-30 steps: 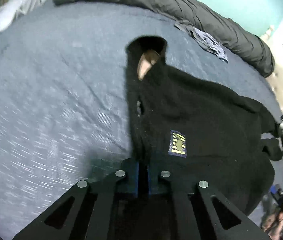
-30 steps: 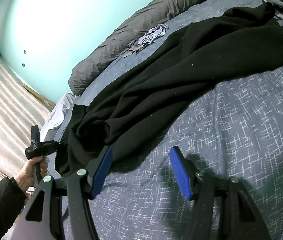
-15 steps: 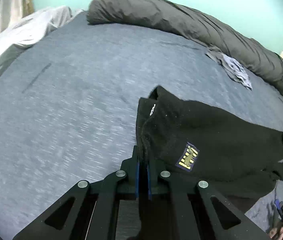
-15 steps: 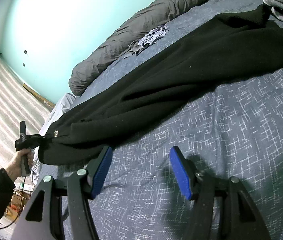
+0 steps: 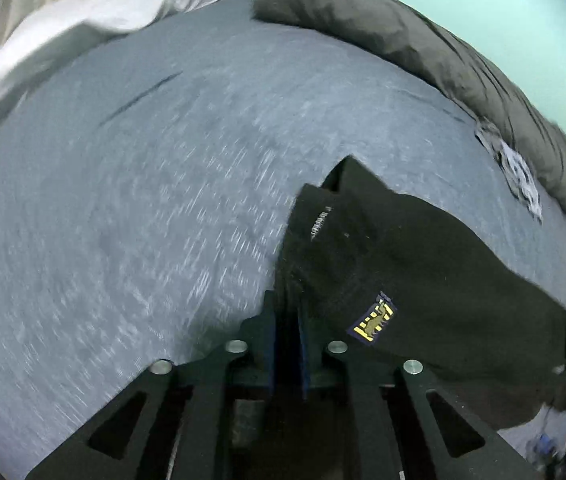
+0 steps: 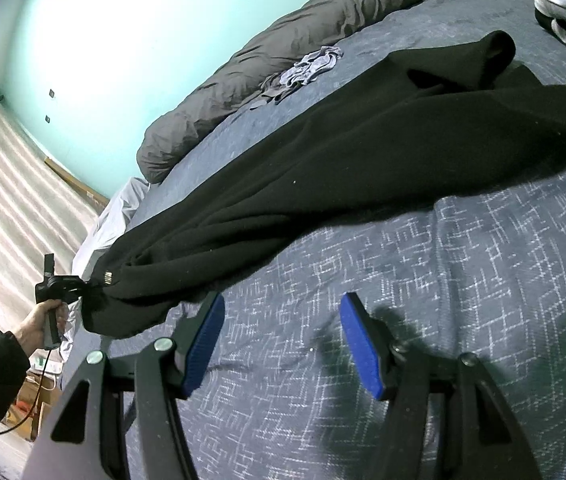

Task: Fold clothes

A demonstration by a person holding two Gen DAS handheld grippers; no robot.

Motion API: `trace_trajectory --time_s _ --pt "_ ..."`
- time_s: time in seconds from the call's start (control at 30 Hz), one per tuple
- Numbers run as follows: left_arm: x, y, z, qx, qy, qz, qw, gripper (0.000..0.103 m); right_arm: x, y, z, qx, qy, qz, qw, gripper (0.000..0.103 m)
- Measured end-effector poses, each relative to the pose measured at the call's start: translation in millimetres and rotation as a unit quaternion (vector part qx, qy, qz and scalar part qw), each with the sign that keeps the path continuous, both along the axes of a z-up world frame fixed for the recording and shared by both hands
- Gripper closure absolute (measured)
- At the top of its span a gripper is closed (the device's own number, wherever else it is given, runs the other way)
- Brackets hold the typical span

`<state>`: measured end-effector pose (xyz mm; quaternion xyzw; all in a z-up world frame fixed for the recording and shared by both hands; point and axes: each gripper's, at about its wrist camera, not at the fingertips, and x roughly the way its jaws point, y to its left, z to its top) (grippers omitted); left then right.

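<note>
Black garment (image 6: 323, 168) lies stretched across the bed (image 6: 463, 280), one end bunched and clamped in the left claw (image 5: 286, 344) at the near left edge. Right claw (image 6: 281, 344) hovers spread and empty above the sheet. Fabric appears soft, thick, limp; best gripped at hems or corners.

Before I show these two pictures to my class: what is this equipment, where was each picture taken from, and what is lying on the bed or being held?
A person holds a hand-operated two-finger clamp in each hand, with a wide-angle camera on each looking along its fingers. The left camera shows the left gripper shut on the edge of a black garment. The right camera shows the right gripper open and empty above the blue bedspread. On the bed also lie a rolled grey duvet and a small crumpled grey cloth.
</note>
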<state>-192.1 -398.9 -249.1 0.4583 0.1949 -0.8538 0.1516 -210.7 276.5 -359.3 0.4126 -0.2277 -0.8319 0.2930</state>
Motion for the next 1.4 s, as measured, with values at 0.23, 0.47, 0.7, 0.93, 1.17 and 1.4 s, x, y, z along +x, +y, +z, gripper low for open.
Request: trace_trajectory --time_s 0.23,0.47,0.7,0.93,1.17,1.4 --pt "32.5 -0.2 -4.5 0.037 0.006 0.001 0.9993 0.063 3.2 13.1 14.7 0.026 0.017 -0.009 0.999 0.042" --pt "70.5 13.9 -15.4 0.062 0.009 -0.030 0.9976 0.060 -11.1 68.3 48.4 0.098 0.006 -0.048 0.994 0.030" --pt "92.3 32.5 -43.4 0.084 -0.005 -0.042 0.9955 0.057 -48.7 136.8 48.9 0.174 -0.070 -0.081 0.979 0.029" --pt "97.1 36.0 -61.2 0.110 -0.005 -0.027 0.9936 0.054 -83.9 157.5 29.0 0.139 -0.116 -0.101 0.978 0.029" --pt "94.9 28.4 -74.4 0.145 0.003 0.003 0.9894 0.043 -107.4 162.0 8.5 0.100 -0.153 -0.110 0.977 0.029" --pt "82.0 25.1 -85.2 0.150 0.016 0.016 0.9884 0.066 -110.0 163.5 7.7 0.074 -0.153 -0.099 0.981 0.088"
